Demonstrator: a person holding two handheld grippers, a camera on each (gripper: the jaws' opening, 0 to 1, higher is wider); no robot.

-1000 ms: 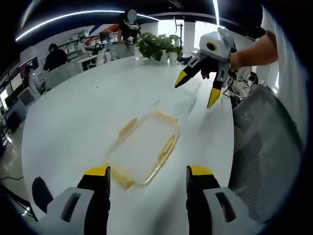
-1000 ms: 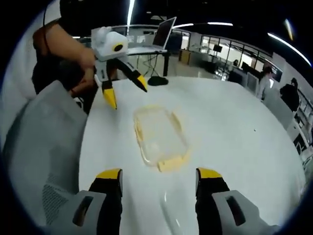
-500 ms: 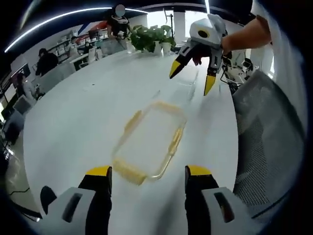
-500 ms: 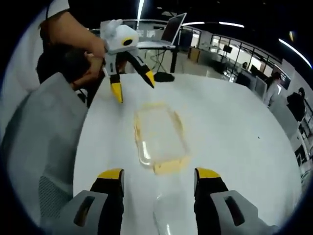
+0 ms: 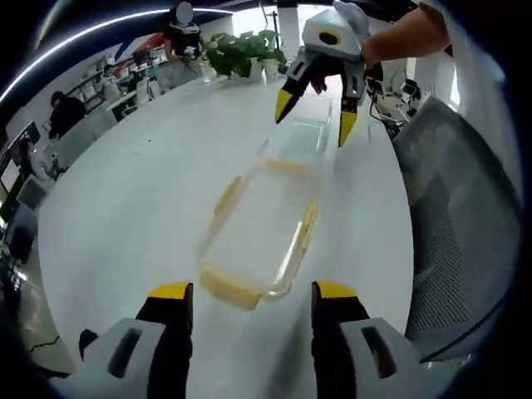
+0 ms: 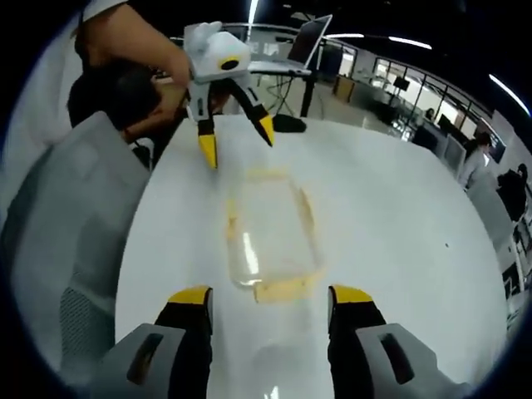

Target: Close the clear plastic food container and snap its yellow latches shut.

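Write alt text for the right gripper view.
A clear food container with yellow latches lies on a white table, just ahead of an open hand-held gripper. Beyond it, another open hand-held gripper hangs above the table.

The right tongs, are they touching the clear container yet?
Apart. In the left gripper view, the right tongs hang open above the table beyond the container, with bare white table between them.

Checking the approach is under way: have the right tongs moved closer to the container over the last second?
Yes. In the left gripper view the right tongs, open, now hang nearer the container's far end; earlier they hung farther off.
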